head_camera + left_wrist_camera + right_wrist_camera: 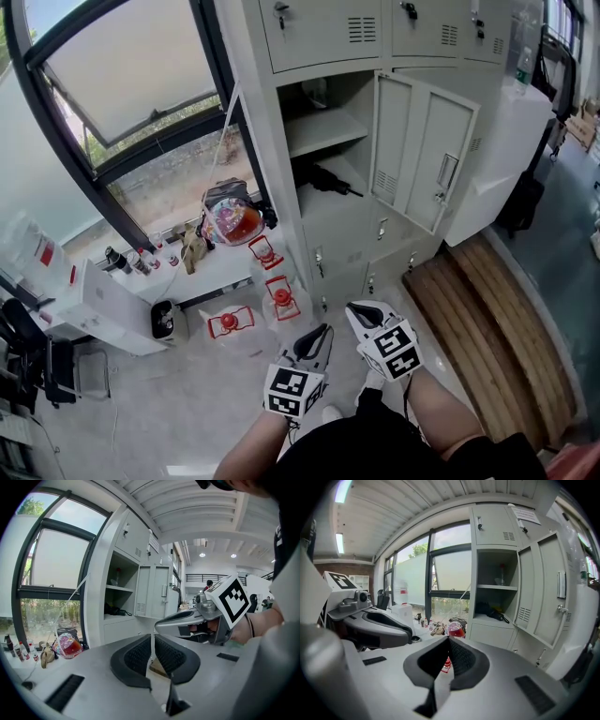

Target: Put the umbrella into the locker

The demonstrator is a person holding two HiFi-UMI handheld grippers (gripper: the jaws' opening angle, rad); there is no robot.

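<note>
A black folded umbrella (328,180) lies on the lower shelf of the open grey locker (319,131), whose door (422,155) swings out to the right. The same umbrella (115,611) (490,611) shows far off in both gripper views. My left gripper (319,331) and right gripper (360,309) hover side by side low in the head view, well short of the locker. Both are shut with nothing between the pads. In the left gripper view my left gripper (151,639) points toward the locker; my right gripper (448,641) does the same.
A bag with red contents (230,217) sits on the window ledge beside small bottles (127,261). Red stands (281,295) lie on the floor by the locker's foot. A wooden platform (487,319) runs along the right, a white box (112,305) stands left.
</note>
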